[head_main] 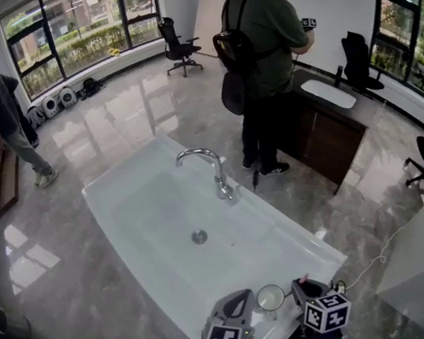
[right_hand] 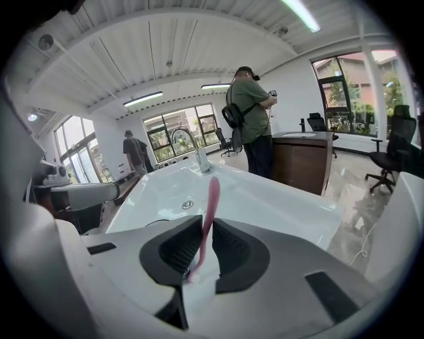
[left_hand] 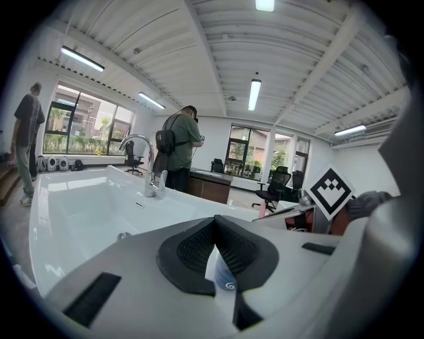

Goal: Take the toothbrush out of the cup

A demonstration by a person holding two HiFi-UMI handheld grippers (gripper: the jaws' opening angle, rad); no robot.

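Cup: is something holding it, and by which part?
Yes. The left gripper holds the cup: its jaws are shut on the cup's side wall, at the rim.

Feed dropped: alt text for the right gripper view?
A pink toothbrush stands nearly upright, gripped between the right gripper's pads. Beyond lies a white sink with a chrome faucet; a person with a backpack stands behind.
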